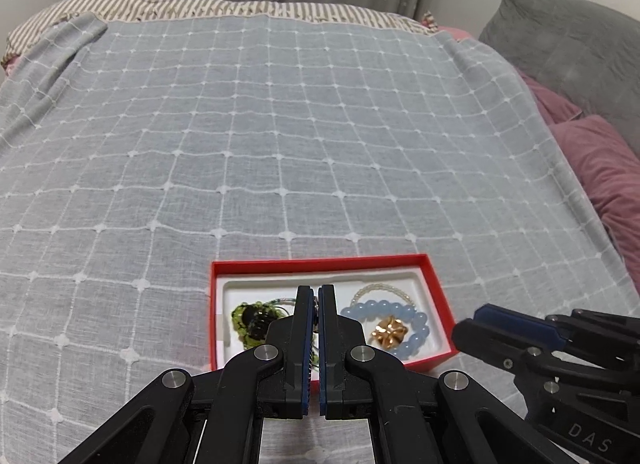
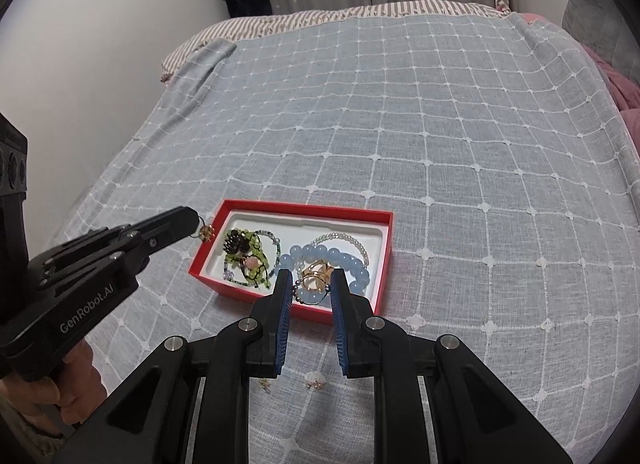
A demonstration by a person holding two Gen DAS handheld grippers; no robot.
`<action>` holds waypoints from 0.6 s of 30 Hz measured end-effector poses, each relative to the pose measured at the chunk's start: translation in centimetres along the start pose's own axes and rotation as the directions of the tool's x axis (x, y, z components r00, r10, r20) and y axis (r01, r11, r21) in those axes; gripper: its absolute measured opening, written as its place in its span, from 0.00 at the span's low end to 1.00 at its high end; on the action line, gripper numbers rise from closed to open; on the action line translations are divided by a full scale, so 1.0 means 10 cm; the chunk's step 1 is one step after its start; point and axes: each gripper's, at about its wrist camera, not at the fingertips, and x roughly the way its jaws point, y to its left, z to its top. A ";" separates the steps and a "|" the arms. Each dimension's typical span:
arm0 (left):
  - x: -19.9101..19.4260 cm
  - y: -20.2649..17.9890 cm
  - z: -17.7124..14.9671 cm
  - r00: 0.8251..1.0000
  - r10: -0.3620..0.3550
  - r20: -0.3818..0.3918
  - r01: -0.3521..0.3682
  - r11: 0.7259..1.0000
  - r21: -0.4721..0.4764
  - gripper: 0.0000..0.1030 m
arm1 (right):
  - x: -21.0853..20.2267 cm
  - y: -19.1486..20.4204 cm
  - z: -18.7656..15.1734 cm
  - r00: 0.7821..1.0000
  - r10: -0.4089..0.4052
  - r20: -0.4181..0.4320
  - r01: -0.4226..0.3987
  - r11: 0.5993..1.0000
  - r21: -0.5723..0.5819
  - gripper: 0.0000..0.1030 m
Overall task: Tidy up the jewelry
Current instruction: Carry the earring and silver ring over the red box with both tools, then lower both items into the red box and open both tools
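A red jewelry box [image 1: 434, 284] [image 2: 384, 256] with a white tray lies on the bed. It holds a green bead bracelet [image 1: 250, 320] [image 2: 250, 254], a blue bead bracelet [image 1: 416, 324] [image 2: 320, 256] and a gold piece [image 1: 390, 332] [image 2: 316, 276]. My left gripper [image 1: 316, 294] [image 2: 196, 219] is shut on a small gold earring [image 2: 207, 232], held above the box's left end. My right gripper [image 2: 310, 284] [image 1: 476, 316] is open and empty, at the box's near edge over the blue bracelet.
Two small earrings [image 2: 316, 383] [image 2: 265, 386] lie on the grey checked bedspread [image 1: 280, 123] in front of the box. Pink pillows [image 1: 600, 167] and a grey cushion [image 1: 568, 51] are at the right. A wall borders the bed's left side.
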 end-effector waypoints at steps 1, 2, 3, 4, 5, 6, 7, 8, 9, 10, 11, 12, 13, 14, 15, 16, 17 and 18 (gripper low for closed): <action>0.01 0.00 0.00 1.000 -0.007 -0.007 0.007 1.000 -0.010 0.00 | 0.00 -0.01 0.01 1.000 0.005 0.001 -0.005 1.000 0.004 0.20; 0.03 0.01 0.00 1.000 -0.017 -0.014 0.017 1.000 -0.021 0.00 | 0.02 -0.03 0.02 1.000 0.011 0.001 -0.011 1.000 0.009 0.20; 0.04 0.01 0.00 0.999 -0.028 -0.022 0.028 0.999 -0.030 0.00 | 0.03 -0.05 0.04 1.000 0.017 0.000 -0.017 1.000 0.017 0.20; 0.06 0.01 0.01 0.999 -0.034 -0.027 0.033 0.999 -0.035 0.00 | 0.05 -0.06 0.05 1.000 0.023 -0.002 -0.023 0.999 0.025 0.20; 0.07 0.00 0.02 0.999 -0.040 -0.031 0.038 0.998 -0.042 0.00 | 0.07 -0.09 0.07 0.999 0.035 -0.004 -0.035 0.999 0.039 0.20; 0.10 0.00 0.04 0.998 -0.044 -0.036 0.042 0.998 -0.048 0.00 | 0.09 -0.11 0.08 0.999 0.045 -0.006 -0.045 0.998 0.052 0.20; 0.14 -0.01 0.05 0.998 -0.048 -0.042 0.046 0.998 -0.052 0.00 | 0.12 -0.13 0.11 0.999 0.053 -0.007 -0.053 0.997 0.063 0.20; 0.17 -0.01 0.06 0.998 -0.050 -0.047 0.047 0.997 -0.056 0.00 | 0.15 -0.15 0.12 0.998 0.058 -0.007 -0.057 0.996 0.071 0.20; 0.22 -0.01 0.08 0.997 -0.053 -0.056 0.050 0.997 -0.063 0.00 | 0.19 -0.17 0.14 0.998 0.060 -0.007 -0.059 0.995 0.078 0.20; 0.27 0.00 0.09 0.996 -0.057 -0.065 0.053 0.996 -0.069 0.00 | 0.23 -0.18 0.15 0.998 0.062 -0.010 -0.061 0.995 0.084 0.20; 0.31 0.01 0.09 0.996 -0.060 -0.072 0.054 0.996 -0.073 0.00 | 0.27 -0.20 0.15 0.998 0.063 -0.014 -0.062 0.994 0.091 0.20; 0.35 0.02 0.09 0.995 -0.057 -0.076 0.051 0.996 -0.074 0.00 | 0.31 -0.21 0.16 0.998 0.066 -0.022 -0.063 0.993 0.100 0.20; 0.38 0.03 0.10 0.996 -0.046 -0.080 0.041 0.997 -0.072 0.00 | 0.35 -0.23 0.16 0.997 0.069 -0.028 -0.065 0.992 0.107 0.20; 0.41 0.06 0.10 0.996 -0.041 -0.083 0.035 0.997 -0.071 0.00 | 0.39 -0.25 0.16 0.997 0.073 -0.035 -0.068 0.991 0.117 0.20; 0.44 0.08 0.10 0.995 -0.039 -0.087 0.033 0.997 -0.075 0.00 | 0.42 -0.26 0.16 0.996 0.077 -0.041 -0.071 0.990 0.122 0.20; 0.46 0.10 0.10 0.995 -0.039 -0.090 0.032 0.996 -0.079 0.00 | 0.44 -0.27 0.16 0.996 0.080 -0.046 -0.073 0.989 0.127 0.20; 0.48 0.12 0.10 0.995 -0.044 -0.092 0.036 0.996 -0.083 0.00 | 0.47 -0.26 0.17 0.996 0.078 -0.048 -0.071 0.989 0.127 0.20; 0.50 0.13 0.11 0.994 -0.050 -0.093 0.042 0.996 -0.084 0.00 | 0.48 -0.26 0.19 0.996 0.073 -0.047 -0.067 0.990 0.125 0.20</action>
